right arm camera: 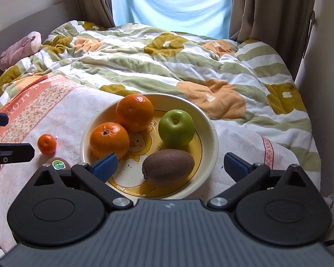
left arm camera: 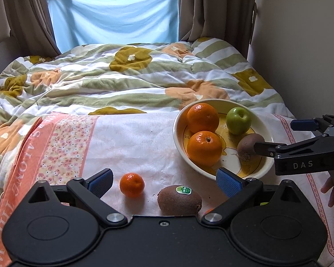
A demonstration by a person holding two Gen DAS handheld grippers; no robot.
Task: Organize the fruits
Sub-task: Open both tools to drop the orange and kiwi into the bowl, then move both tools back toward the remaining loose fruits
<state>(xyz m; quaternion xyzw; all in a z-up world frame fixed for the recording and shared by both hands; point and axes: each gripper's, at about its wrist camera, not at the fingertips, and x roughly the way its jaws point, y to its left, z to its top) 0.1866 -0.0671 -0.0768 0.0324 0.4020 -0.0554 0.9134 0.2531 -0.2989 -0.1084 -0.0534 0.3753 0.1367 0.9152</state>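
Fruits are mostly sorted: in the left wrist view the bowl point(left arm camera: 178, 138) holds two oranges, an apple and a kiwi, while a mandarin point(left arm camera: 131, 184) and stickered kiwi point(left arm camera: 179, 200) lie loose beside the bowl, between the left gripper's point(left arm camera: 164, 181) wide, empty fingers. In the right wrist view the right gripper point(right arm camera: 170, 166) hovers by the bowl, fingers wide around the bowl's kiwi point(right arm camera: 168, 166) without touching.

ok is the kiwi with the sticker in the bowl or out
Out. The stickered kiwi lies on the cloth beside the small mandarin, in front of the bowl, which holds another kiwi.
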